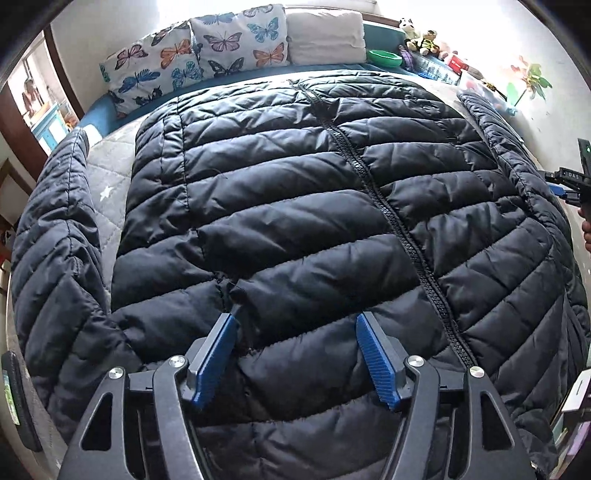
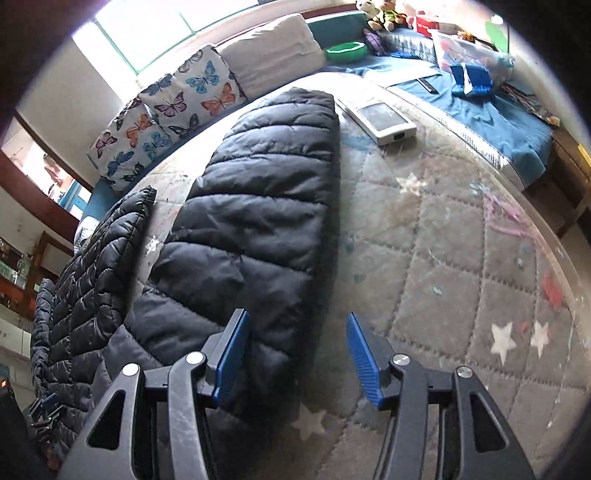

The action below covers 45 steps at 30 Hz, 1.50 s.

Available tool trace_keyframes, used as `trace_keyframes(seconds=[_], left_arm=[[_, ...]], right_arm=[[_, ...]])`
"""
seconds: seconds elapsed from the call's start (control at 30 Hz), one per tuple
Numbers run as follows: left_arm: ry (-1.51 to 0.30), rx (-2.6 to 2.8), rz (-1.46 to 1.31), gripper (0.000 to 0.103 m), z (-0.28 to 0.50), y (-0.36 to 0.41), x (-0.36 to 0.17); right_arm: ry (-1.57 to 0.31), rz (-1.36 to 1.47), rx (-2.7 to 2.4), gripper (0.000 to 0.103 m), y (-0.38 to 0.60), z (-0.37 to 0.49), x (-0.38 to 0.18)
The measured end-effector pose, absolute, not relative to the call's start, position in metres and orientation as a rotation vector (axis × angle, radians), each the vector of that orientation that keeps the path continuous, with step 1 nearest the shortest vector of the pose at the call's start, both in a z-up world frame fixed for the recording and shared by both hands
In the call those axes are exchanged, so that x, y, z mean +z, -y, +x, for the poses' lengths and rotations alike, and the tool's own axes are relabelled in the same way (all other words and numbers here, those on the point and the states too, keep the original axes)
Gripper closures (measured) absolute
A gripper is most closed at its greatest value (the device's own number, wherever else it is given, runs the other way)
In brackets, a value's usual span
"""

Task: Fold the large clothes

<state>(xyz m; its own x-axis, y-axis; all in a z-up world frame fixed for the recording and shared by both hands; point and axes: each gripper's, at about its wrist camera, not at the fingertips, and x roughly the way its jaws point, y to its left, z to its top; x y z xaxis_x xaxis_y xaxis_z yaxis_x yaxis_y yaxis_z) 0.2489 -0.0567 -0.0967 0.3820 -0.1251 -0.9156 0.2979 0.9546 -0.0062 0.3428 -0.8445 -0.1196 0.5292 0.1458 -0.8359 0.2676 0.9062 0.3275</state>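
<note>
A black quilted puffer jacket [image 1: 280,206] lies flat on the bed, front up, with its zipper [image 1: 391,206] running diagonally away from me. One sleeve [image 1: 55,258] curves along its left side and the other [image 1: 517,173] along its right. My left gripper [image 1: 295,317] hovers open over the near part of the jacket body, left of the zipper, with nothing pinched. In the right wrist view my right gripper [image 2: 295,315] stands open over the near end of the right sleeve [image 2: 266,192], whose right edge lies between the fingers, pads apart from it. The right gripper's body [image 1: 569,184] shows at the left wrist view's right edge.
The grey quilted bed cover [image 2: 443,258] with star prints spreads to the right of the sleeve. A white flat device [image 2: 384,118] lies beyond it. Butterfly pillows [image 1: 192,59], a white pillow [image 1: 325,35], a green bowl [image 1: 384,57] and toys [image 1: 424,42] line the far side.
</note>
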Motion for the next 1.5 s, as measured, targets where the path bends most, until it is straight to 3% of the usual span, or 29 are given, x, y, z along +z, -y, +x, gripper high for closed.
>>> trace_keyframes(seconds=[0.47, 0.73, 1.17, 1.2, 1.23, 1.3, 1.5], left_arm=[[-1.149, -0.26, 0.222, 0.023, 0.256, 0.064, -0.105], [-1.114, -0.254, 0.247, 0.015, 0.255, 0.069, -0.111], [-1.108, -0.254, 0.217, 0.015, 0.255, 0.066, -0.108], [-1.111, -0.254, 0.215, 0.015, 0.255, 0.066, -0.107], [-1.114, -0.254, 0.213, 0.015, 0.255, 0.066, -0.107], [-1.118, -0.255, 0.214, 0.015, 0.255, 0.066, -0.104], [-1.11, -0.262, 0.2, 0.015, 0.249, 0.066, -0.089]], right_arm=[[-0.941, 0.55, -0.001, 0.043, 0.859, 0.377, -0.124], [-0.973, 0.409, -0.089, 0.043, 0.872, 0.365, -0.119], [-0.971, 0.415, 0.001, 0.044, 0.852, 0.386, -0.121], [-0.965, 0.428, 0.005, 0.056, 0.852, 0.387, -0.121], [-0.967, 0.45, 0.018, 0.075, 0.853, 0.387, -0.123], [-0.959, 0.482, 0.023, 0.089, 0.856, 0.384, -0.122], [-0.849, 0.526, 0.038, 0.095, 0.862, 0.363, -0.083]])
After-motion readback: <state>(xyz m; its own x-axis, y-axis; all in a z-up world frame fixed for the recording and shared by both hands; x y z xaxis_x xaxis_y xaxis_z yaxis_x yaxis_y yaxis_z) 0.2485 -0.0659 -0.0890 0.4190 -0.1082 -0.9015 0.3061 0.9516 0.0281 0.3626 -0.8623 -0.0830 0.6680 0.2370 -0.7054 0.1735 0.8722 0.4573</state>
